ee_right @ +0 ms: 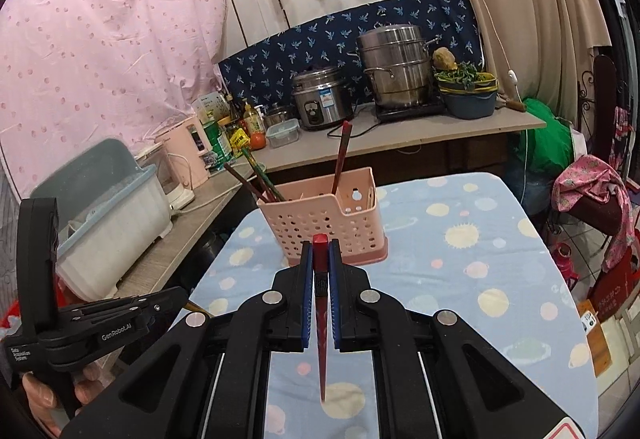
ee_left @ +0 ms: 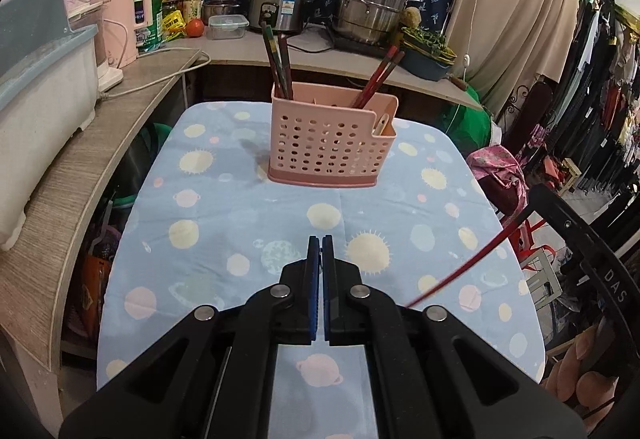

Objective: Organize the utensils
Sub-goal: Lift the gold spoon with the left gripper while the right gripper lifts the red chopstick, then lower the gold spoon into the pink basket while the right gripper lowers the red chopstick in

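1. Red and slender, a chopstick (ee_right: 321, 319) is clamped between the blue pads of the right tongs (ee_right: 320, 251); its blunt square end points ahead toward the pink utensil holder (ee_right: 324, 223), and its thin tip runs back and down toward the camera, so its long axis lies along the fingers.
2. Left tongs (ee_left: 321, 243) are closed with nothing between the pads, hovering on the near side of the holder above the table (ee_left: 224, 199).
3. Inside the holder, dark chopsticks (ee_left: 276, 59) stand at its left end, nearly upright and leaning a little left; a red pair (ee_left: 378, 79) near its right end leans right. A pale utensil (ee_left: 381, 125) sits in the small front pocket at the holder's right.
4. Under the holder lies a light blue tablecloth printed with suns and planets. Behind the holder a wooden counter (ee_left: 256, 51) carries a rice cooker (ee_left: 278, 5), a steel stacked steamer pot (ee_left: 374, 7), a clear food box (ee_left: 226, 27) and a tomato (ee_left: 195, 27); a dish-drainer box (ee_left: 44, 79) stands to the holder's left.
5. Only the right wrist view shows the grip itself, plus the left tool's body and the person's hand (ee_right: 52, 391) on its handle. The left wrist view shows the held chopstick (ee_left: 468, 267) from the side, as a red line slanting in from the right of the holder, and racks of hanging clothes (ee_left: 600, 99) further right.
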A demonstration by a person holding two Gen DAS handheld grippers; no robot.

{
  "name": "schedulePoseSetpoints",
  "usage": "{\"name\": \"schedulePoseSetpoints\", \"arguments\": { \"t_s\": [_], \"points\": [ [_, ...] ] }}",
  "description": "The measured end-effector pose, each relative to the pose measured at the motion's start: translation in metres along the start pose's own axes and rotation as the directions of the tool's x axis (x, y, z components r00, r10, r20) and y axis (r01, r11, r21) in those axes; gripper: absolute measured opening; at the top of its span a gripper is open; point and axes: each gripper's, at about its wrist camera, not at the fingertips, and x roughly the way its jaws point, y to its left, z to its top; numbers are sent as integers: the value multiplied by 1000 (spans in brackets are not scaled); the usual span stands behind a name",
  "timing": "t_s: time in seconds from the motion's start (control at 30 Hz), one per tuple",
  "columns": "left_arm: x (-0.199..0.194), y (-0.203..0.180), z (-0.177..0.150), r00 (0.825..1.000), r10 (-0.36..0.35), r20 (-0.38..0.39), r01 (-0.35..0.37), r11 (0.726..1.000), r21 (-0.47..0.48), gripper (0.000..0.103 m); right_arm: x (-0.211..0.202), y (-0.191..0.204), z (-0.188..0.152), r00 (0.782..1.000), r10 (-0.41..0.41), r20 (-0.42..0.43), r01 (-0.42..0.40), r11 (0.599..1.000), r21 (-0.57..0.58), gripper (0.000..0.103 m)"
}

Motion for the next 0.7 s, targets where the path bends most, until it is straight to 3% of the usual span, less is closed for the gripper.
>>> {"name": "schedulePoseSetpoints", "arguments": {
  "t_s": [0.3,0.7],
  "points": [
    [-2,-5,58,998,-54,32,54,998,25,1,9,0,51,996,41,77,-43,999,21,7],
    [10,-13,137,993,-41,114,35,998,48,1,41,10,145,975,40,220,-42,999,5,7]
  ]
}}
